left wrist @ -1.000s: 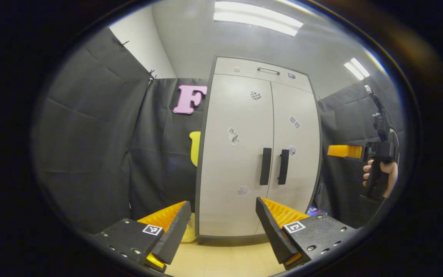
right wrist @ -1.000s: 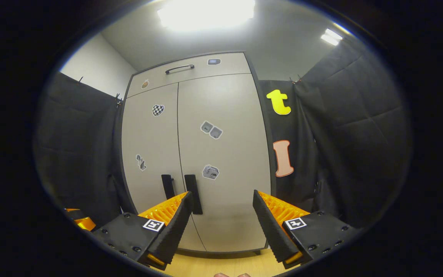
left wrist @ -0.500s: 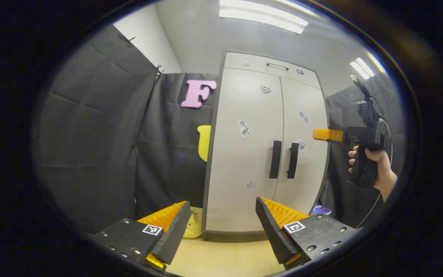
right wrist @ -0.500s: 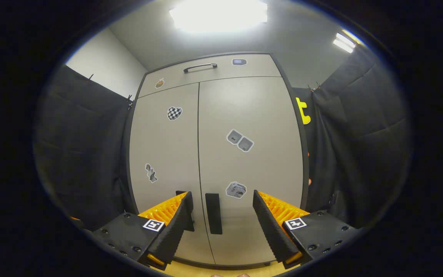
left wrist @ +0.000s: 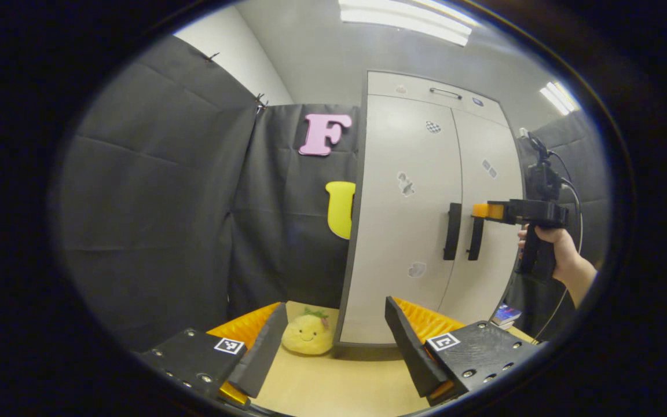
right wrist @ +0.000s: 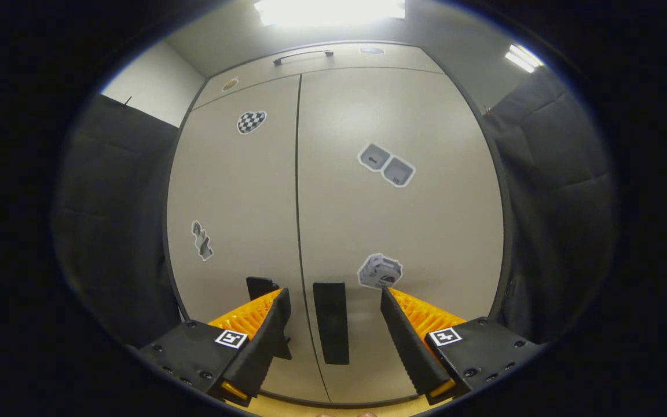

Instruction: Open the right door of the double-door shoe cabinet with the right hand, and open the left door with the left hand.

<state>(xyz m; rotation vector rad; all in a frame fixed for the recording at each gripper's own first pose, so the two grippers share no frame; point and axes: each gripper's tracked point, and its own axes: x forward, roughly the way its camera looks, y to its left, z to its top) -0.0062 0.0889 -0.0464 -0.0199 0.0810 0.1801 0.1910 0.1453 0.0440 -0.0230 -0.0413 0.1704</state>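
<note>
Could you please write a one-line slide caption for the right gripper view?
Open right tool lined up on the black vertical handle of the closed beige right door.

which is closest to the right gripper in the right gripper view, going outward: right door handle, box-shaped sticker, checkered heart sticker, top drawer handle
From the right gripper:
1. Right door handle, between its open fingers.
2. Box-shaped sticker, just above the handle on the right door.
3. Checkered heart sticker, high on the left door.
4. Top drawer handle, at the cabinet's top.

Shoe cabinet doors matt smooth beige laminate, handles matt black. Floor light wood-look. Plush toy fuzzy yellow. Finger pads ribbed black rubber, orange plastic behind.
</note>
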